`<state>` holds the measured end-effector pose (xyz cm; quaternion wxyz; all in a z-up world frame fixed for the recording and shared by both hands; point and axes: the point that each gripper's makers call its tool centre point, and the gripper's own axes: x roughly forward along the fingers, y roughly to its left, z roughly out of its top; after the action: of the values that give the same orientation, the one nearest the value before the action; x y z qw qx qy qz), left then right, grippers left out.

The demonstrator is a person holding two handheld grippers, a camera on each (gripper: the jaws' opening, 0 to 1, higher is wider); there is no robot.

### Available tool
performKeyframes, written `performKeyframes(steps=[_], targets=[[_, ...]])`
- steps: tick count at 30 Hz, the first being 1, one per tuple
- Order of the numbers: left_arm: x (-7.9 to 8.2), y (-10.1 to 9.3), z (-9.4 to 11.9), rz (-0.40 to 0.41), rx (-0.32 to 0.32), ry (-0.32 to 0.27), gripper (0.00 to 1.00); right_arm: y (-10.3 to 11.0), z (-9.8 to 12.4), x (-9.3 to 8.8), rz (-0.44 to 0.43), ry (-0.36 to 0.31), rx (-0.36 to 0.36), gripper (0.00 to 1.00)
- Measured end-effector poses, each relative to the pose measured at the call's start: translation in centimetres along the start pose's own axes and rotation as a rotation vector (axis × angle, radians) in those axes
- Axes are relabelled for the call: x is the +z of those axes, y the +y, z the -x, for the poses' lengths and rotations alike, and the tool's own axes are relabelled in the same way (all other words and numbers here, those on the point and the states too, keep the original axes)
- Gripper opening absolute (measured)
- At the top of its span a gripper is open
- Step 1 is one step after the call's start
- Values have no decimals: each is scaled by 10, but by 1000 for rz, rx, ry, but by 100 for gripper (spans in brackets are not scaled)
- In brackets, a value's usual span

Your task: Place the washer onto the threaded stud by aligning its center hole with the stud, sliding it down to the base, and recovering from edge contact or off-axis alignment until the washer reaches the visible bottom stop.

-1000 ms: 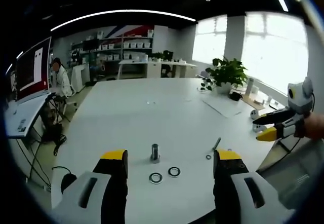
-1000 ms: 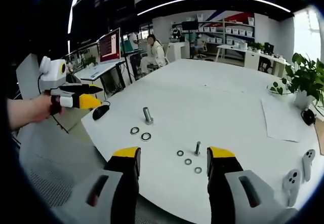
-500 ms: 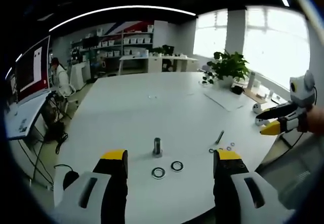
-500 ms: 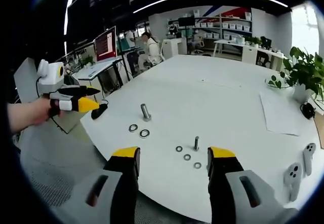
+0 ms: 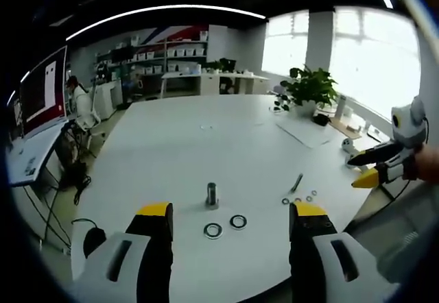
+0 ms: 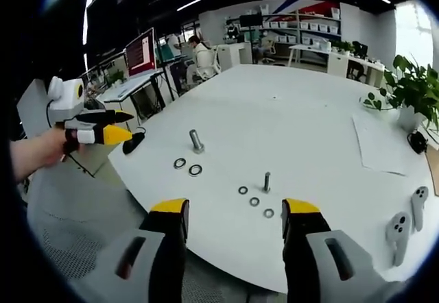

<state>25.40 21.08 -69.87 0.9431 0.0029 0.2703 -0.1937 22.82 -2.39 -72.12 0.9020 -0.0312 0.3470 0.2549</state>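
A thick threaded stud stands upright on the white table, with two large washers lying flat in front of it. My left gripper hovers open and empty, short of these washers. To its right a thin stud leans among several small washers. My right gripper is open and empty above the table edge, facing the thin stud and its small washers. The thick stud and large washers lie to its left. Each gripper shows in the other's view.
A potted plant and a paper sheet sit at the far side. Two white controllers lie near the right edge. A black mouse rests at the table corner. Desks with monitors and a seated person are beyond.
Both views have shifted slightly as the hands drifted. The studs and washers have stayed where they were, and both grippers remain open and empty.
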Motion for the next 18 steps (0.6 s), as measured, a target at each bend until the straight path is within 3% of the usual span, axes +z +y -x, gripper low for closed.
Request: performKeyframes(steps=[18], targets=[[-11,-3,-4,20,-22,54,68,-13,-1,-10,-14,46,-48,58]])
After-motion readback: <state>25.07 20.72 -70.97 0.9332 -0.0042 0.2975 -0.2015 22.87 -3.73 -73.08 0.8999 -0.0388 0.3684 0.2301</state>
